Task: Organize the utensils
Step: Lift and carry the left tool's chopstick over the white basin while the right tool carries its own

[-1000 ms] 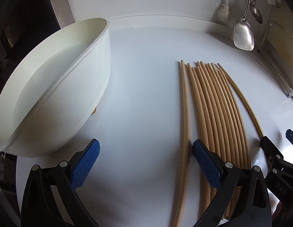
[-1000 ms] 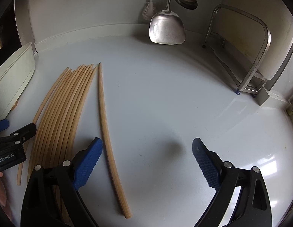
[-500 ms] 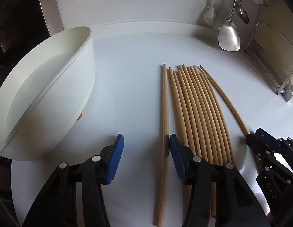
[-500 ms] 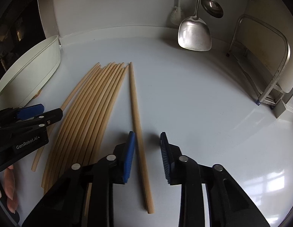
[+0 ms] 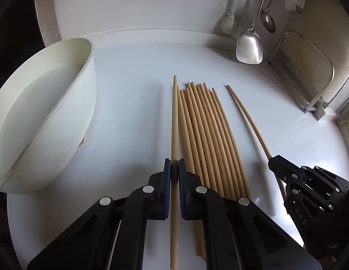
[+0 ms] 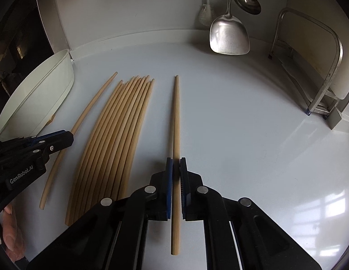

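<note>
Pale wooden chopsticks (image 5: 208, 135) lie in a row on the white worktop (image 5: 129, 103). Each hand-held gripper pinches one stick: the left hand-held gripper (image 5: 174, 173) the leftmost, the right hand-held gripper (image 6: 176, 171) the rightmost. The pick-up step seems underway; next, probably lift both clear toward the white tub (image 5: 46, 112).

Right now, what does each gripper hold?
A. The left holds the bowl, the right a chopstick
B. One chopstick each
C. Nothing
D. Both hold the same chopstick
B: the left gripper is shut on the chopstick left of the bundle, and the right gripper is shut on the one right of it.
</note>
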`<move>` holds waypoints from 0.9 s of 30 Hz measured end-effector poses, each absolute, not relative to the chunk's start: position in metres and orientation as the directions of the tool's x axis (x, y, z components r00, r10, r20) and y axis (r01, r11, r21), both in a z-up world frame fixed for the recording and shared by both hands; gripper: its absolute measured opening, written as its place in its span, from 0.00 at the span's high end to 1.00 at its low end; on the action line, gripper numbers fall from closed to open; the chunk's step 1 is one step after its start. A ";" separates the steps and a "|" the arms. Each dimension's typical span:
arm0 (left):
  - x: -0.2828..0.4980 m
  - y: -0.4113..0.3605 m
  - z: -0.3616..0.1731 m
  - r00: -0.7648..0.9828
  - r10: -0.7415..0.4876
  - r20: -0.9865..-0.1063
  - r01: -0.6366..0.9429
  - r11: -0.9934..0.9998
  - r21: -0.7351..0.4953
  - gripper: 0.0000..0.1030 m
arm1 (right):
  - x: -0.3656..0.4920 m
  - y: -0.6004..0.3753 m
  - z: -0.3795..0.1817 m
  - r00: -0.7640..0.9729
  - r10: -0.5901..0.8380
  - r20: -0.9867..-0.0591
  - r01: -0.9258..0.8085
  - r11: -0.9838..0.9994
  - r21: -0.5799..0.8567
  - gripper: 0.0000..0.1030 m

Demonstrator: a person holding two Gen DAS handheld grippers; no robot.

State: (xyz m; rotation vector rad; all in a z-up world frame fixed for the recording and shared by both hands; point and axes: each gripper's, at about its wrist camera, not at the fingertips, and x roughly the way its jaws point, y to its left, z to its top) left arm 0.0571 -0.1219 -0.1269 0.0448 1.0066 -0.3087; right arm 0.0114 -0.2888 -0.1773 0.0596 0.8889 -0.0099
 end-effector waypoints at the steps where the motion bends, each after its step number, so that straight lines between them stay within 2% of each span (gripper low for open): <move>1: 0.057 -0.121 -0.122 0.496 -0.242 -0.834 0.282 0.953 -0.110 0.93 | 0.010 -0.289 -0.173 0.631 0.017 -0.775 0.038 0.998 0.053 0.94; 9: 0.064 -0.099 -0.069 0.517 -0.291 -0.805 0.315 0.939 -0.137 0.93 | 0.007 -0.270 -0.124 0.663 0.026 -0.748 0.049 0.996 0.079 0.94; 16: 0.083 -0.031 -0.030 0.569 -0.242 -0.786 0.241 0.963 -0.122 0.93 | 0.023 -0.212 -0.078 0.694 0.090 -0.714 -0.012 0.994 0.113 0.94; 27: 0.124 0.089 -0.039 0.570 -0.119 -0.813 0.095 0.992 -0.078 0.93 | 0.088 -0.078 -0.065 0.673 0.239 -0.700 -0.180 0.971 0.159 0.94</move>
